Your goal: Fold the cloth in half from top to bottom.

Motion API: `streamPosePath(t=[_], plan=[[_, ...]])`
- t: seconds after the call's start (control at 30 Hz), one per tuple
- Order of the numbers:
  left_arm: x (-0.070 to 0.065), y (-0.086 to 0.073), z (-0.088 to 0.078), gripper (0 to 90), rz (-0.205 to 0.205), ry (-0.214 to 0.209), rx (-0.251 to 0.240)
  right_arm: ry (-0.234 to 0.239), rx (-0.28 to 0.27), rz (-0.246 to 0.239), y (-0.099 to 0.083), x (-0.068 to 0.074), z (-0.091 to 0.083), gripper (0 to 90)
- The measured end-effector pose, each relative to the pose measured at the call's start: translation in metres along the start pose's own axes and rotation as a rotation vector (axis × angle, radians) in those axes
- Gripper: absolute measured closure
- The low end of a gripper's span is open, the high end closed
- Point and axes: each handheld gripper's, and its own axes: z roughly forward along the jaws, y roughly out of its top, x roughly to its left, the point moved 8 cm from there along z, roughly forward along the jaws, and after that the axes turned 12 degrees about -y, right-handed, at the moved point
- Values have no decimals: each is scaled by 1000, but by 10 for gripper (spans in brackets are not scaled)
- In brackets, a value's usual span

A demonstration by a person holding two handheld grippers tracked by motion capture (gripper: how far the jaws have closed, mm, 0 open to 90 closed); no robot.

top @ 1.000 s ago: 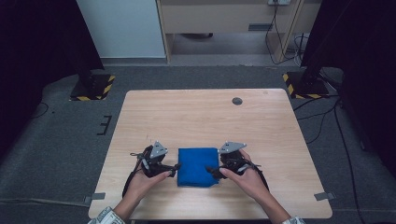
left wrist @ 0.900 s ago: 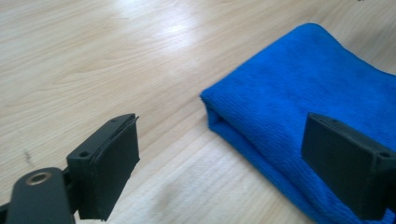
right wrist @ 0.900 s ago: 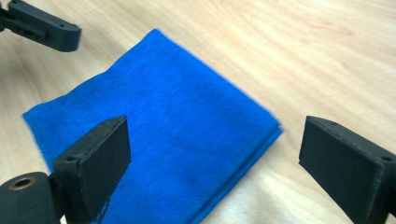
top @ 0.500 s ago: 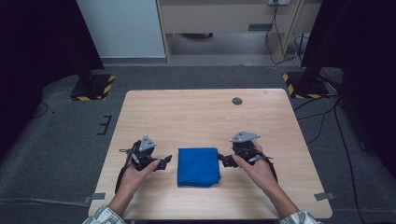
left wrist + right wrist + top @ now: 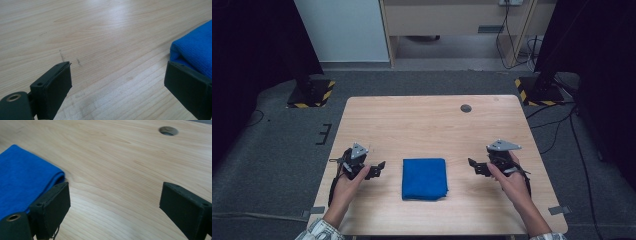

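A folded blue cloth [image 5: 425,178] lies flat near the front middle of the wooden table [image 5: 432,125]. My left gripper [image 5: 380,168] rests on the table a short way left of the cloth, open, jaws wide apart with bare wood between them [image 5: 117,80]; the blue cloth's corner [image 5: 195,55] shows behind its right jaw. My right gripper [image 5: 472,166] sits to the right of the cloth, also open and empty [image 5: 115,202]. The blue cloth's folded edge [image 5: 25,180] lies beyond its left jaw. Neither gripper touches the cloth.
A round cable hole [image 5: 466,108] sits in the table toward the far right, also seen as the hole [image 5: 168,130] in the right gripper view. Black stands with yellow-black striped bases [image 5: 309,95] flank the table on the grey floor.
Both grippers have let go of the cloth's sides and drawn outward, left going left and right going right. The cloth stays folded in place.
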Motion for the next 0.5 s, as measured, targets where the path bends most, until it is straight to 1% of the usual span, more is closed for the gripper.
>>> streamPosePath(t=[0.03,0.1,0.17,0.2,0.23,0.3,0.43,0.5], plan=[[2,-2,0,71,3,13,11,-18,-6,19,-3,-11,-1,99],[4,-2,0,71,3,19,13,-33,-8,44,-5,-20,-3,99],[5,-4,0,71,7,22,19,-52,-13,56,-7,-28,-4,100],[5,-4,0,71,7,22,19,-52,-13,56,-7,-28,-4,100],[7,-5,1,71,11,27,28,-67,-7,67,-10,-36,-3,100],[10,-8,1,73,12,33,42,-79,1,70,-13,-39,-2,101],[12,-15,4,80,18,31,81,-93,43,75,-23,-43,2,101],[12,-17,5,80,20,32,93,-94,63,70,-27,-43,3,101]])
